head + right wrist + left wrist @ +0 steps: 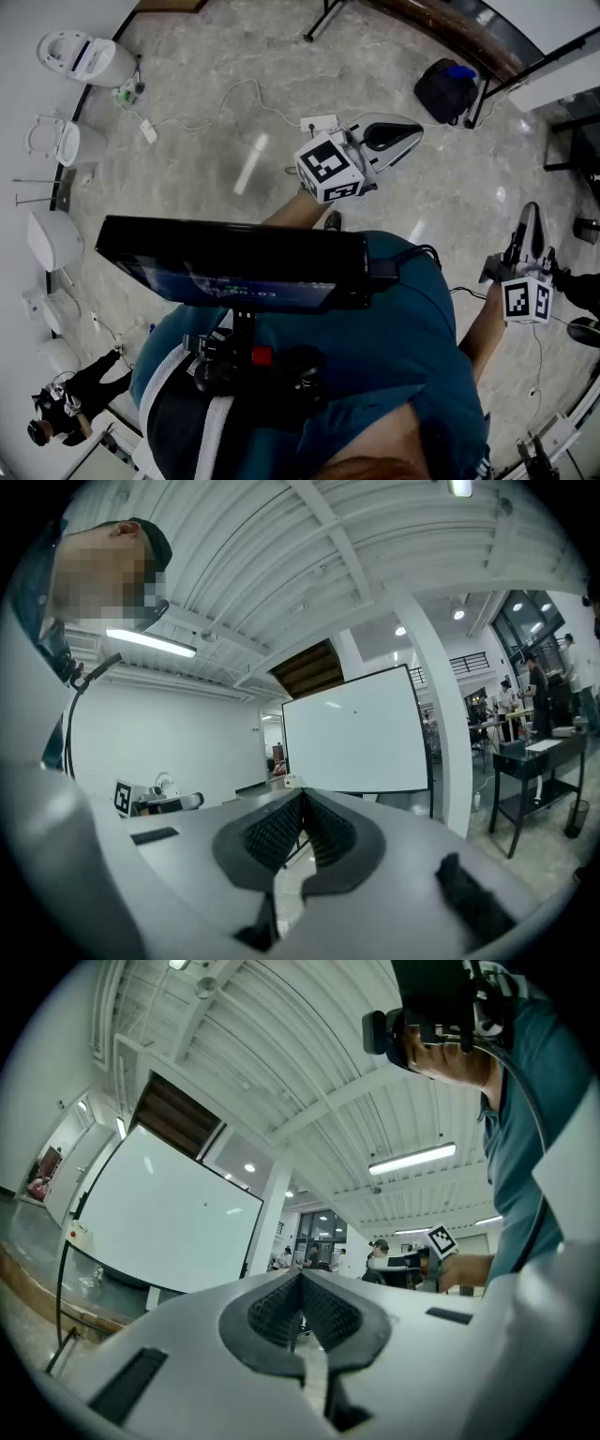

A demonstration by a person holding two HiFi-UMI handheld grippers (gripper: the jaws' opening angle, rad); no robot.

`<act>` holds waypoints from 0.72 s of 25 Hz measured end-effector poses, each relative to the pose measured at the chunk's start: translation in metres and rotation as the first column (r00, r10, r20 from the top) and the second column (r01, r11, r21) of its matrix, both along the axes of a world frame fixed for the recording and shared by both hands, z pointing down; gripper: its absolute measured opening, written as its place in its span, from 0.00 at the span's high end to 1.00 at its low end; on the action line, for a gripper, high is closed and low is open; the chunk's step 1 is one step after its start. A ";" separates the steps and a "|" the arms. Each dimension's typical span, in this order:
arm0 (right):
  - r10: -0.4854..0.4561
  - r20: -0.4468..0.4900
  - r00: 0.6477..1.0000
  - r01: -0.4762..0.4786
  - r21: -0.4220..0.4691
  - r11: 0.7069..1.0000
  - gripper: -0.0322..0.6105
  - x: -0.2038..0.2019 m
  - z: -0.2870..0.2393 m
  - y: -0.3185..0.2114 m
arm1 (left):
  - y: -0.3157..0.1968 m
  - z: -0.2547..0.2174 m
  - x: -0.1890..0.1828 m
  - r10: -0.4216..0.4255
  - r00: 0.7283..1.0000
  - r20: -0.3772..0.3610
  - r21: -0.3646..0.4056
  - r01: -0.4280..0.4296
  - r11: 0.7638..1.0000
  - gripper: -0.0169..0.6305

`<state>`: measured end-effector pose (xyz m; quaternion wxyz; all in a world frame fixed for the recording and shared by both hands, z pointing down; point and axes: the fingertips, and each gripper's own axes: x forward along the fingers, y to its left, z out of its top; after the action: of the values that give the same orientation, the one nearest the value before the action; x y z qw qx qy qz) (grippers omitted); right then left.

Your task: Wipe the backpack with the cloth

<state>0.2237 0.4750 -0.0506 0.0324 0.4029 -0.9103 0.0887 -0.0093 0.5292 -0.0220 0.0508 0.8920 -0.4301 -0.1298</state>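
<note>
Fingers of left gripper (302, 1283) and right gripper (303, 803) pressed together, empty. Cloth unseen; black backpack (446, 89) lies on floor (234, 112), well apart — find and grip cloth first.

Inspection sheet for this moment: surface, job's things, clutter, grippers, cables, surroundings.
Surface: no table in view; pale stone floor below the person.
Job's things: a dark bag with something blue on top sits on the floor, apart from both grippers; possibly the backpack. Cloth: nothing seen.
Clutter: white devices along the left wall.
Grippers: left hand-held gripper shut, nothing between its jaws; right hand-held gripper shut, nothing between its jaws.
Cables: white cable across the floor to a power strip.
Surroundings: whiteboard; another person at the lower left.
</note>
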 end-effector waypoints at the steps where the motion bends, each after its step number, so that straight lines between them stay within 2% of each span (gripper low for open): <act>1: 0.000 0.000 1.000 0.000 0.000 1.000 0.95 -0.003 0.001 0.000 | -0.001 0.001 -0.003 0.002 1.000 -0.002 0.001 -0.002 1.000 0.99; 10: 0.047 -0.027 0.999 -0.047 0.008 0.999 0.95 -0.017 -0.002 0.000 | -0.013 0.005 -0.021 0.048 0.998 -0.030 0.010 -0.047 0.999 0.99; 15: 0.066 -0.045 0.997 -0.066 -0.002 0.998 0.95 -0.038 0.006 0.002 | -0.017 0.015 -0.043 0.078 0.996 -0.054 -0.008 -0.078 0.997 0.99; 18: 0.099 -0.049 0.994 -0.100 -0.019 0.995 0.95 -0.025 0.020 -0.012 | -0.037 0.025 -0.034 0.103 0.993 -0.056 -0.029 -0.105 0.994 0.99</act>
<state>0.1984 0.4629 -0.0305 0.0543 0.4496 -0.8870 0.0903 -0.0436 0.4918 0.0028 0.0834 0.9083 -0.3837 -0.1443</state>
